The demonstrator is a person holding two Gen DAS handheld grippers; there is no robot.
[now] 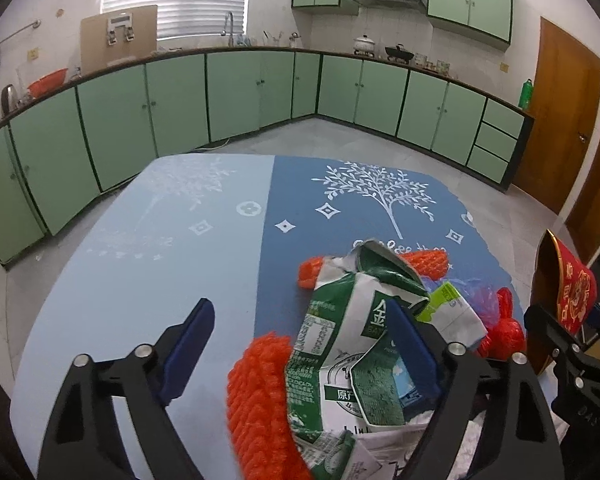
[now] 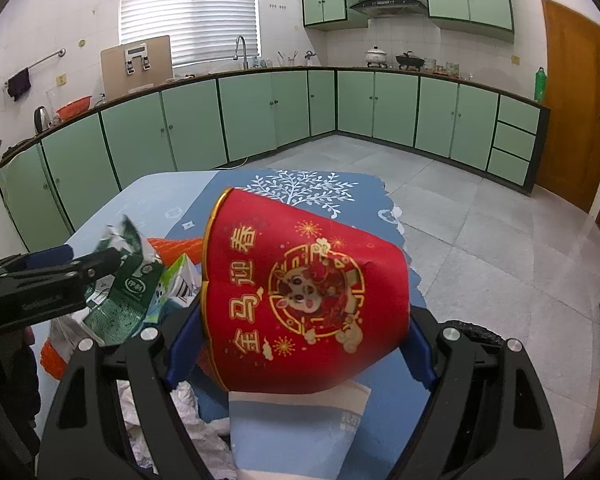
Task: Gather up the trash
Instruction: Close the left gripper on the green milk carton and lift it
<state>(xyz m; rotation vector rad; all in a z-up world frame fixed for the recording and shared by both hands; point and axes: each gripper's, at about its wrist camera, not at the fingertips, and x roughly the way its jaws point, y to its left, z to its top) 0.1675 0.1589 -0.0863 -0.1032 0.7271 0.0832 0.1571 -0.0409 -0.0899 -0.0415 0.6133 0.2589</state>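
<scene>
Now my right gripper point(image 2: 300, 344) jaws clamp the red cup point(image 2: 304, 300); left gripper point(image 1: 300, 344) jaws gape around the carton point(image 1: 340, 344), so I'd squeeze squarely.

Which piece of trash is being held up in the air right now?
The red paper cup with gold writing, tilted, squeezed in the right gripper. The crumpled green-and-white carton and orange foam nets lie on the table.

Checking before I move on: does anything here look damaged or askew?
Yes. The red paper cup lies tipped sideways in the right claw, its wall dented. The green milk carton is torn and crumpled on the table, beside the open left claw.
</scene>
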